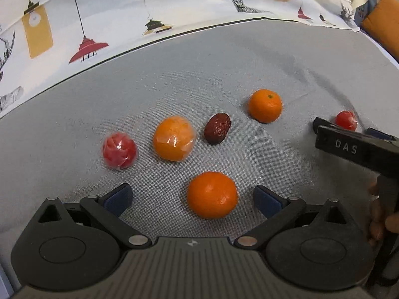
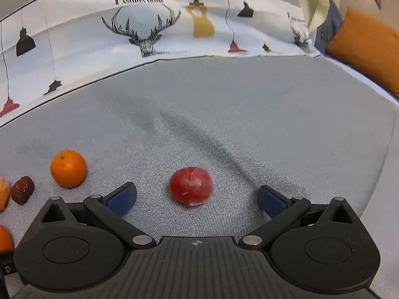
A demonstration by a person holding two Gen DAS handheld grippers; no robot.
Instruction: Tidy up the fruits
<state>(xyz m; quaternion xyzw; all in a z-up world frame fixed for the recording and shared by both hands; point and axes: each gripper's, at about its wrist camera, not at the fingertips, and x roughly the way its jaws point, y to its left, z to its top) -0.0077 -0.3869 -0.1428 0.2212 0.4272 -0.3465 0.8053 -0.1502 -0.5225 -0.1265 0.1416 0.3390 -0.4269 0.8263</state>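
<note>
1. The relation that matters: each gripper faces one fruit dead ahead, lying on the line between its two fingers, so a straight push forward looks enough to bracket it.
2. The left gripper stands wide open and holds nothing. A bare orange lies on the grey cloth between the blue pads, touching neither pad, with clear cloth on both sides.
3. The right gripper is likewise spread wide and empty. A wrapped red fruit sits just ahead of the fingertip line, slightly left of centre and not yet between the pads. It is blurred, so its wrapping is hard to read.
4. Both fruits are roundish, with no long axis to line up with.
5. Farther toward the cloth's back edge, in the left wrist view, lie a second wrapped red fruit, a wrapped orange, a dark red date and a small orange, all apart from each other.
6. The right-hand red fruit lies well apart from that group, toward the cloth's right side, so the right hand is clearly nearer to it.
</note>
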